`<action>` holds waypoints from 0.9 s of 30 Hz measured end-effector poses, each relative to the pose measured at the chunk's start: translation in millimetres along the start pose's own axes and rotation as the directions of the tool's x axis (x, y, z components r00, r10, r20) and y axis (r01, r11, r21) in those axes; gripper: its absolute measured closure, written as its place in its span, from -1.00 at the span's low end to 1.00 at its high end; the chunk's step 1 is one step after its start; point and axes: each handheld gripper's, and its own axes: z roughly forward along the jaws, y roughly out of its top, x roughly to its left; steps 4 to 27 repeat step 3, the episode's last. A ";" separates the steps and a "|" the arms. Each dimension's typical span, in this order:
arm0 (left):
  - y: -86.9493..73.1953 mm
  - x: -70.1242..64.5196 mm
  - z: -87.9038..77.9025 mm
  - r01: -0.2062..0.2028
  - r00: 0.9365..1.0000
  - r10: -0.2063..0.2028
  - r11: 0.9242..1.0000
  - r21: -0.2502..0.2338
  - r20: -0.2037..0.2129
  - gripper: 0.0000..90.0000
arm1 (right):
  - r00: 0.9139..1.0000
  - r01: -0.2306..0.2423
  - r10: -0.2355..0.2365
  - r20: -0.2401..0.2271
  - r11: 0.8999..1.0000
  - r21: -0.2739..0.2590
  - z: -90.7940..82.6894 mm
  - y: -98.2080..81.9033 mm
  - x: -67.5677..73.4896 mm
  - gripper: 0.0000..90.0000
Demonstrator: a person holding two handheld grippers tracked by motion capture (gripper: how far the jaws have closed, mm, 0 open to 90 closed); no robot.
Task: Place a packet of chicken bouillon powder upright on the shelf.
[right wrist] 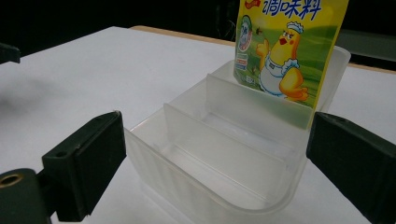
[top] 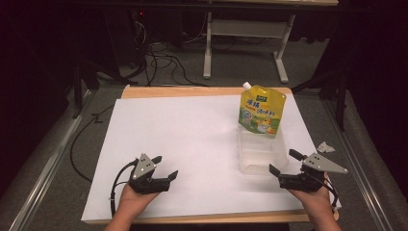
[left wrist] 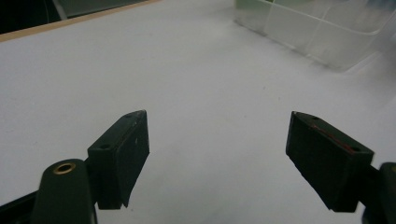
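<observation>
While standing upright in the far compartment of the clear bin (top: 262,154), leans the yellow pouch (top: 262,109) against the back wall, spout up, kept from slumping by the divider in front of it. Sits just ahead of the right tongs (top: 285,168), that bin, its near rounded wall between the spread jaws in the right gripper view, yet untouched by either pad; judged a line-up for steadying or shifting the bin (right wrist: 224,154) rather than a grip. Empty, the two near compartments. Well off to the left, rests the left tongs (top: 165,168) low over the white sheet (top: 192,144) on the tabletop, jaws spread wide on nothing, likely parked clear so as not to crowd the work.
</observation>
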 end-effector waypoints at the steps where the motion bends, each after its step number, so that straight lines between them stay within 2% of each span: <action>1: 0.1 0.2 -0.6 0.000 1.000 0.000 1.000 -0.001 0.001 -0.51 | 1.000 -0.004 0.004 -0.001 1.000 -0.002 0.2 0.2 -0.2 -0.88; 27: 0.4 0.6 -2.4 0.001 1.000 -0.001 1.000 -0.008 0.001 -0.51 | 1.000 -0.006 0.006 -0.003 1.000 -0.003 0.6 0.1 -0.5 -0.88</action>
